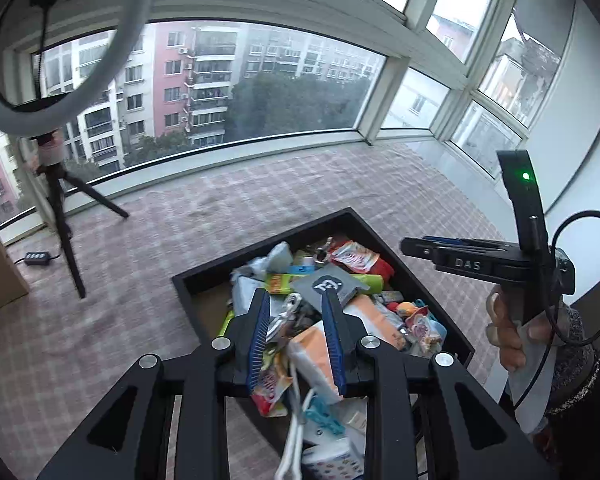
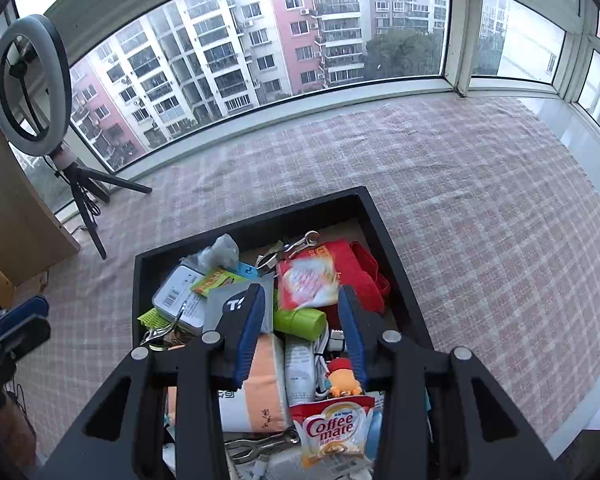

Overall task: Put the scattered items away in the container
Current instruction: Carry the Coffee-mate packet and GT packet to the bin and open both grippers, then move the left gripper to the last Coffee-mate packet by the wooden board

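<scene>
both hand-held grippers (image 1: 296, 336) (image 2: 302, 336) parted, empty | tray (image 2: 392, 240) piled | Coffee mate sachet (image 2: 332, 428): light, crinkly, probably slippery, pinch its edge

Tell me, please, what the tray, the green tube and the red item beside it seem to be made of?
Tray: probably wood or board, matte black; straight rigid walls.
Green tube: likely plastic, smooth with a soft sheen.
Red item: fabric, it seems; soft folds, matte.

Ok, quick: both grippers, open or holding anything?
Left gripper: open, holding nothing, over the black tray.
Right gripper: open, holding nothing, over the same tray.
</scene>
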